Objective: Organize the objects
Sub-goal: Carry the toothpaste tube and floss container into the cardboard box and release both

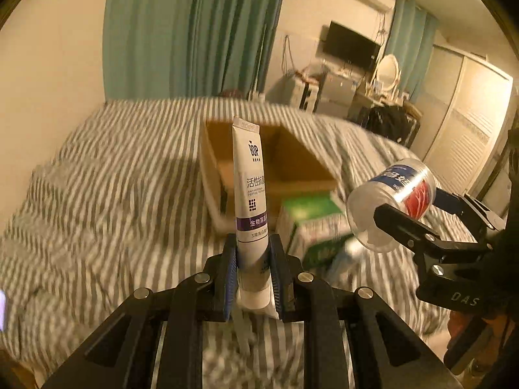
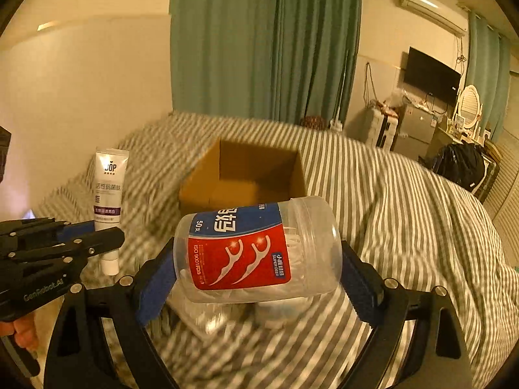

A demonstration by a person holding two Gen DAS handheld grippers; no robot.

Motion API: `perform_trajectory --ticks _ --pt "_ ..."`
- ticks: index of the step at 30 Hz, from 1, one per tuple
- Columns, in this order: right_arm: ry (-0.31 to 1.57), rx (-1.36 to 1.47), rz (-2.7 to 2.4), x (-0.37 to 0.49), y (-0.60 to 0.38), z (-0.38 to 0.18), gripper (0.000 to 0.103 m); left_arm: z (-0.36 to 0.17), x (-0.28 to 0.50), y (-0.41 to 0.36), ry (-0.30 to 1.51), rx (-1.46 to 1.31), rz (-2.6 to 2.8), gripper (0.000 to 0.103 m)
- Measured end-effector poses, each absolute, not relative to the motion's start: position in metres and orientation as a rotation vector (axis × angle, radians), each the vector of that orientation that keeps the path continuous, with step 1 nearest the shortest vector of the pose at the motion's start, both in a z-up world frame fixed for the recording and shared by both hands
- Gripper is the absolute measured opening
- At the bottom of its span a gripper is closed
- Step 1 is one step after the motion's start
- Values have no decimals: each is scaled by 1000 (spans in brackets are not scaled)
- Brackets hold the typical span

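Left gripper [image 1: 252,278]: jaws clamped on white toothpaste tube [image 1: 249,194], upright, cap end down between the pads. Right gripper [image 2: 256,278]: jaws clamped on clear floss-pick jar [image 2: 256,249], lying sideways between them. Beyond both jaws: open cardboard box [image 2: 243,175] on striped bedding [image 2: 405,214]. Green carton [image 1: 311,223] just before box.

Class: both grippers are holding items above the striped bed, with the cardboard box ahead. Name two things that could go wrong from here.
1. The left gripper pinches the toothpaste tube only near its cap end; the tall tube may tilt or slip.
2. The right gripper holds the floss-pick jar sideways by its ends; the smooth plastic might slide out before reaching the cardboard box.
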State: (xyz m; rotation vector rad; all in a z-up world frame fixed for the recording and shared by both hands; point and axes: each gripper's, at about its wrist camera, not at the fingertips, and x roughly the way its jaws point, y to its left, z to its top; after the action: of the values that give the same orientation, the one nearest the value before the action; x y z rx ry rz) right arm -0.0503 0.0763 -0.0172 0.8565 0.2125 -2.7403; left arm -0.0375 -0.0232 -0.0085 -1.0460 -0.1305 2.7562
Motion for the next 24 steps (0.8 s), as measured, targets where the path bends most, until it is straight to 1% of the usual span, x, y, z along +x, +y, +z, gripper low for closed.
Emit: perform_trajectory --ticks 4,7,11,14,18,20,24 --pt "166 789 -2743 -85 80 12 91 16 -78 -25 -151 -999 2764 19" --pt "141 752 -2736 -117 78 30 91 32 -115 -21 -95 -960 2808 19" --pt "143 740 -2734 -161 70 40 91 35 -164 -19 -85 -969 2815 19" --pt "119 787 -2719 -203 64 30 91 21 -195 -15 -74 -1023 2805 19" --pt "83 899 -2702 -251 59 -1 91 -15 -230 -8 -87 -1126 2748 19" --pt "48 948 -2687 -266 60 -15 91 -38 -247 -7 -115 -1191 2694 19" --pt "-19 1028 -2650 -296 58 -43 91 -62 -263 -5 -108 -1234 2670 19"
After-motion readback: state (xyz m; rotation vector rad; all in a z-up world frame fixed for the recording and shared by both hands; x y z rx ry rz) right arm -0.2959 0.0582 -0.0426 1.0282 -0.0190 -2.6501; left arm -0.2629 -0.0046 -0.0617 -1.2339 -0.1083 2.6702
